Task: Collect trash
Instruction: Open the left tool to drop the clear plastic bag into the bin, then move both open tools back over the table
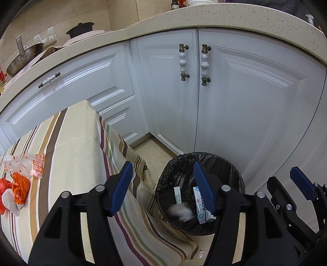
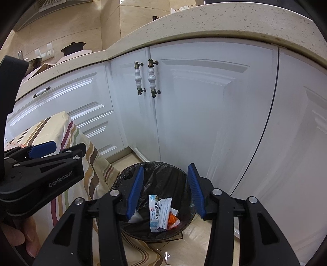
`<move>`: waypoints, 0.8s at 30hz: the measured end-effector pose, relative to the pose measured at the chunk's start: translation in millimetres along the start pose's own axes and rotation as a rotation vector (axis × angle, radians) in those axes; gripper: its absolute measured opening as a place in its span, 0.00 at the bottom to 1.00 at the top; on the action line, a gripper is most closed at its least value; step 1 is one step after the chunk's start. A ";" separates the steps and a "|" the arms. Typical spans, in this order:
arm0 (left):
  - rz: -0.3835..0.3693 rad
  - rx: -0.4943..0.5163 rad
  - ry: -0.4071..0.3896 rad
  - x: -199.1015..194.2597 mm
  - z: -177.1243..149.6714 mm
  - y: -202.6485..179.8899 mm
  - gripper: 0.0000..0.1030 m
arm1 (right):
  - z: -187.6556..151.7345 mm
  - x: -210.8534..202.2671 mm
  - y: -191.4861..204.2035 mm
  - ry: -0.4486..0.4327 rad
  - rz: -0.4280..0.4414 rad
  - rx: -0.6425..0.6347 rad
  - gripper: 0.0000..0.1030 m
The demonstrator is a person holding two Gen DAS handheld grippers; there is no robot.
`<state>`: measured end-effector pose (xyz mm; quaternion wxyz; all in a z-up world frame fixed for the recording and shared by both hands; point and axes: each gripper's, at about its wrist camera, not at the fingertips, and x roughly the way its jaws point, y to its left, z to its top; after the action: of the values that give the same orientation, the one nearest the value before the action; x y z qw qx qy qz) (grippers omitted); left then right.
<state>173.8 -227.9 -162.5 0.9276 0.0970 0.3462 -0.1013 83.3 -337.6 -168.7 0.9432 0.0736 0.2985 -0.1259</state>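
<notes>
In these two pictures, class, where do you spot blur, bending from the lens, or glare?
Left wrist view: a white wad in the bin is smeared by motion blur, and the countertop bows into an arc. Right wrist view: the bin's packets are sharp, the cabinet door edges curve, and the floor shows glare.

A home kitchen is shown: white cabinets (image 1: 235, 98) with ceramic handles (image 1: 205, 64) under a speckled stone counter (image 1: 224, 16), on which a wok (image 1: 22, 59) and a dark pot (image 1: 80, 30) are set against tiled walls (image 2: 85, 22).
</notes>
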 end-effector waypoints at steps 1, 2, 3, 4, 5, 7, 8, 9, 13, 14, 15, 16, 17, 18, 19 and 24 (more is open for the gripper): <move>0.000 0.000 -0.001 -0.4 0.1 0.0 0.61 | 0.2 -0.6 -0.1 -0.001 -0.001 0.000 0.45; -0.001 0.002 -0.002 -1.1 0.2 0.2 0.62 | 0.5 -1.2 0.1 -0.002 -0.002 0.000 0.46; -0.002 0.002 -0.001 -1.9 0.1 0.1 0.62 | 1.0 -2.0 0.2 -0.003 -0.004 -0.001 0.46; -0.003 0.001 -0.003 -3.8 0.3 1.3 0.62 | 1.5 -3.0 0.5 -0.004 -0.004 -0.001 0.46; -0.004 -0.003 -0.007 -6.2 0.5 2.9 0.62 | 2.5 -3.8 1.0 -0.006 -0.002 -0.001 0.46; -0.003 -0.010 -0.018 -12.1 0.5 7.5 0.62 | 3.2 -5.7 3.0 -0.009 -0.001 -0.004 0.46; 0.001 -0.013 -0.026 -15.8 0.4 10.6 0.62 | 3.9 -7.1 5.0 -0.012 0.001 -0.008 0.46; 0.003 -0.016 -0.030 -18.2 0.2 12.9 0.62 | 4.3 -8.4 6.3 -0.014 0.003 -0.010 0.46; 0.009 -0.052 -0.031 -32.5 -3.3 33.4 0.62 | 6.5 -14.5 15.2 -0.022 0.016 -0.019 0.46; 0.016 -0.058 -0.033 -36.3 -4.3 38.9 0.62 | 7.3 -16.0 18.7 -0.023 0.021 -0.022 0.46; 0.022 -0.062 -0.037 -39.2 -4.8 43.0 0.62 | 8.0 -17.7 22.5 -0.025 0.027 -0.025 0.46; 0.034 -0.070 -0.041 -44.3 -5.9 50.8 0.62 | 8.6 -18.7 25.4 -0.026 0.032 -0.027 0.46; 0.040 -0.079 -0.042 -48.0 -6.3 57.4 0.62 | 9.4 -20.0 29.8 -0.028 0.038 -0.032 0.46; 0.046 -0.090 -0.043 -51.9 -7.2 64.7 0.62 | 10.0 -21.6 35.1 -0.030 0.047 -0.039 0.46; 0.052 -0.098 -0.045 -55.0 -8.2 70.8 0.62 | 10.6 -23.3 40.6 -0.033 0.056 -0.044 0.46; 0.113 -0.144 -0.065 -77.7 -19.2 115.4 0.62 | 15.3 -31.9 70.4 -0.044 0.103 -0.074 0.46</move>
<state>133.7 -102.9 -112.7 0.9471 0.0460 0.3164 -0.0266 86.2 -267.3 -133.2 0.9569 0.0511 0.2778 -0.0675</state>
